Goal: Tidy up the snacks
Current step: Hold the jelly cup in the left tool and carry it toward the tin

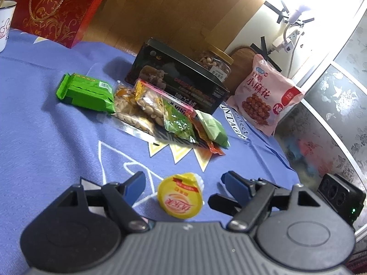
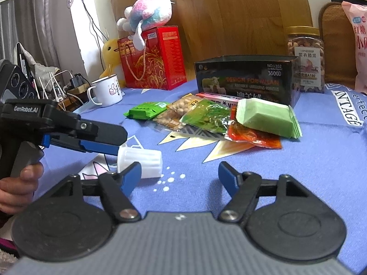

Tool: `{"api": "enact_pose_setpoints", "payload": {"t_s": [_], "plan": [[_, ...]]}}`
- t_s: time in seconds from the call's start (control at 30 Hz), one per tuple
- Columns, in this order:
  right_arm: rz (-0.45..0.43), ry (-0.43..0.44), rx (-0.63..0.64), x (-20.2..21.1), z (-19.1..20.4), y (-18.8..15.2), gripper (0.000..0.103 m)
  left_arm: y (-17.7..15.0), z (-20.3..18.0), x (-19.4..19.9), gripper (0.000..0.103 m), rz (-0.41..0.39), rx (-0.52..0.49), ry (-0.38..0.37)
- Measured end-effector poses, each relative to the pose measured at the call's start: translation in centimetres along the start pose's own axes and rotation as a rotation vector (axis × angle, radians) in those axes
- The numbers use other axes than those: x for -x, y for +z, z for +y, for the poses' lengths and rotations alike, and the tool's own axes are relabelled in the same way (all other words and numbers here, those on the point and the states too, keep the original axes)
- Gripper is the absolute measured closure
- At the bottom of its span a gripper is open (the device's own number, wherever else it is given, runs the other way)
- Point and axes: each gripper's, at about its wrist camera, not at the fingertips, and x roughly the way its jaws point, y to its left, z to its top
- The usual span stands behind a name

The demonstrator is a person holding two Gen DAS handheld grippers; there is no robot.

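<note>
A small jelly cup [image 1: 180,197] with a yellow foil lid lies on its side on the blue cloth. It sits between the fingers of my left gripper [image 1: 183,181], which is open with a gap on both sides of the cup. In the right wrist view the same cup [image 2: 140,162] shows its white ribbed body under the left gripper [image 2: 110,142]. My right gripper [image 2: 180,174] is open with nothing between its fingers, and its left fingertip [image 2: 133,171] is close beside the cup. Further back lies a heap of snack packs [image 1: 160,114] in front of a black open-topped box [image 1: 183,78].
The heap holds a green wafer pack [image 1: 86,91], peanut bags [image 1: 137,107], a pale green pack [image 2: 266,116] and an orange pack [image 2: 252,137]. A pink bag [image 1: 266,96] and a nut jar [image 2: 306,59] stand at the back right. A mug [image 2: 107,89] and a red gift bag [image 2: 156,59] stand at the back left.
</note>
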Motion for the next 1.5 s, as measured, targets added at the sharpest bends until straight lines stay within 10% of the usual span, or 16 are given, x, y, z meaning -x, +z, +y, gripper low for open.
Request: {"api": "enact_pose_setpoints", "payload": {"t_s": [1.5], "plan": [[0.138, 0.019, 0.192, -2.0, 2.2, 0.7, 0.04, 0.0, 0.1, 0.6, 0.028, 0.033, -0.004, -0.098]]}}
